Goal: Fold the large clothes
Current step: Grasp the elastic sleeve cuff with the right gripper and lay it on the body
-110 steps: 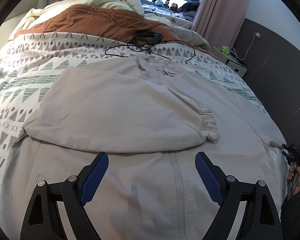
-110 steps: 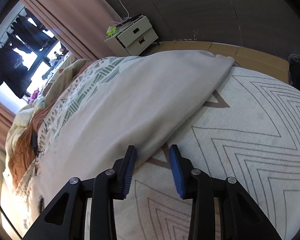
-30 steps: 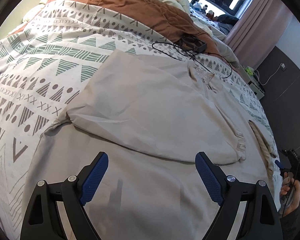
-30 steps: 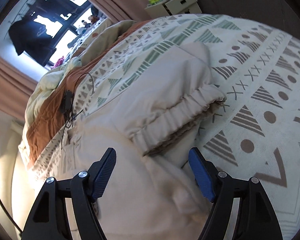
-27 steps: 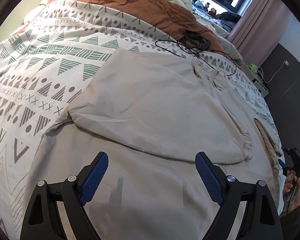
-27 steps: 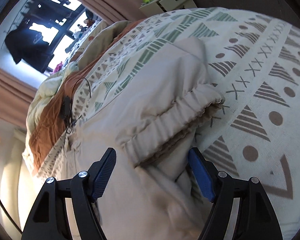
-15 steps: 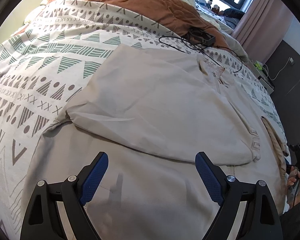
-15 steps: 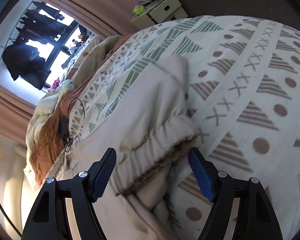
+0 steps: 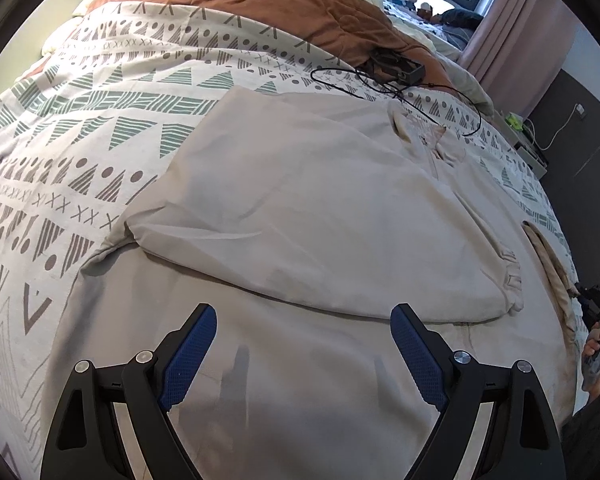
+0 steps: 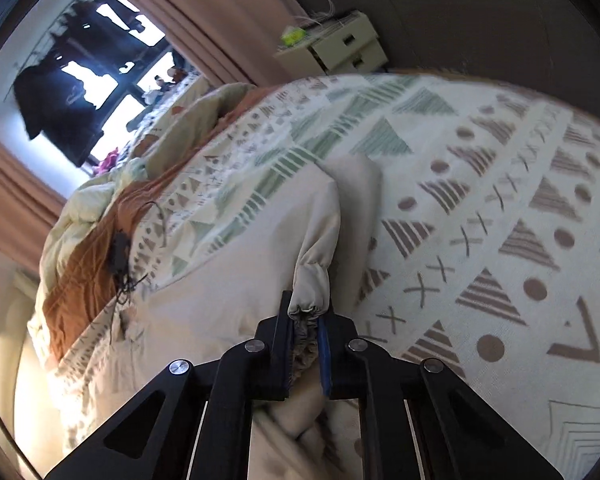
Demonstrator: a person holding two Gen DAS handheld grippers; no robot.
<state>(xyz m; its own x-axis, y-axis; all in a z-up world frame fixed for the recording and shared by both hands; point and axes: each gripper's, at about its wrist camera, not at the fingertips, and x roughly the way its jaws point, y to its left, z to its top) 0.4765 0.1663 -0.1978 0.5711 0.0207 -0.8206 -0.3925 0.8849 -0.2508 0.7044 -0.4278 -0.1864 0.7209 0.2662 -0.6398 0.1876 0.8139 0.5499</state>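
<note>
A large beige zip jacket [image 9: 319, 208] lies spread on the patterned bed cover [image 9: 100, 120]. One sleeve [image 9: 339, 248] is folded across its chest, with the elastic cuff [image 9: 509, 284] at the right. My left gripper [image 9: 301, 344] is open and empty, hovering over the jacket's lower body. My right gripper [image 10: 304, 320] is shut on the other sleeve's elastic cuff [image 10: 311, 296] and holds it slightly raised off the cover. The right gripper also shows at the far right edge of the left wrist view [image 9: 591, 304].
A black device with tangled cables [image 9: 395, 68] lies on the bed above the jacket's collar. A brown blanket [image 9: 300, 12] and cream duvet are bunched at the head. A white nightstand [image 10: 339, 44] stands by the dark wall. The bed's edge drops off at the right.
My right gripper closed on the sleeve cuff, which had lain between its open jaws, and pulled it up. The left gripper stayed open and shifted only slightly over the jacket.
</note>
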